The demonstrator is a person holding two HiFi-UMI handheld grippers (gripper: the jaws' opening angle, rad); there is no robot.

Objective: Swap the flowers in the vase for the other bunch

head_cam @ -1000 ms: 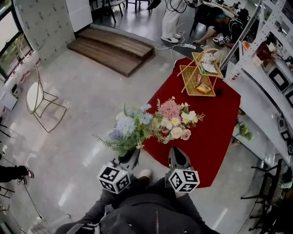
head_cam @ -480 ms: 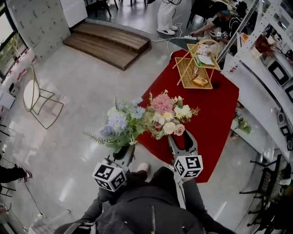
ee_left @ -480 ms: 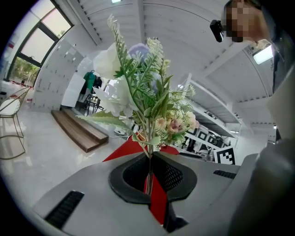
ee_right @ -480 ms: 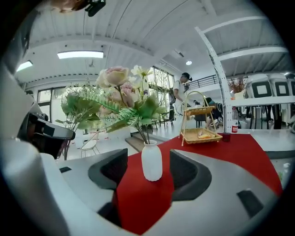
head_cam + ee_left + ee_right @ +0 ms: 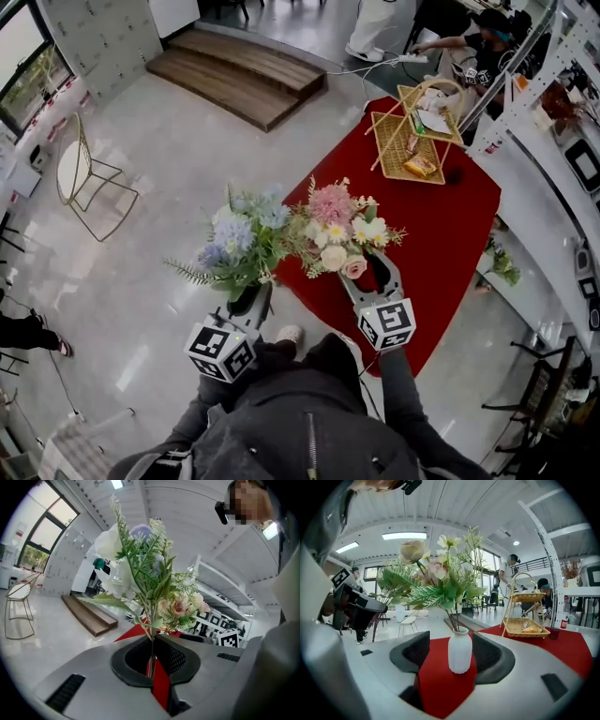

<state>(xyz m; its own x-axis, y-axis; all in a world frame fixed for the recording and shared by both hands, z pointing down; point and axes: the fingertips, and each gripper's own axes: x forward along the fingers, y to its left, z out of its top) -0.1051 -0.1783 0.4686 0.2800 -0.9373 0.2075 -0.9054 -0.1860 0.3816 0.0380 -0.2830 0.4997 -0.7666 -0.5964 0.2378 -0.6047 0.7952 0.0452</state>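
A blue and white flower bunch (image 5: 239, 239) stands up from my left gripper (image 5: 251, 298), which is shut on its thin stems (image 5: 151, 660) off the table's left edge. The pink and cream bunch (image 5: 339, 230) sits in a small white vase (image 5: 460, 649) on the red tablecloth (image 5: 450, 216). My right gripper (image 5: 373, 272) is open; its jaws have just been opening, and the vase stands between its pads (image 5: 416, 649) without touching either. In the head view the blooms hide the vase. The two bunches brush each other.
A two-tier wicker basket stand (image 5: 412, 141) stands at the table's far end. White shelving (image 5: 553, 187) runs along the right. A gold wire chair (image 5: 80, 183) and a wooden platform (image 5: 234, 80) are on the shiny floor to the left. A person (image 5: 478, 47) crouches beyond the table.
My right gripper's jaws have spread apart around the vase, and it has rolled and edged forward over the table. The left gripper still holds the blue bunch beside it.
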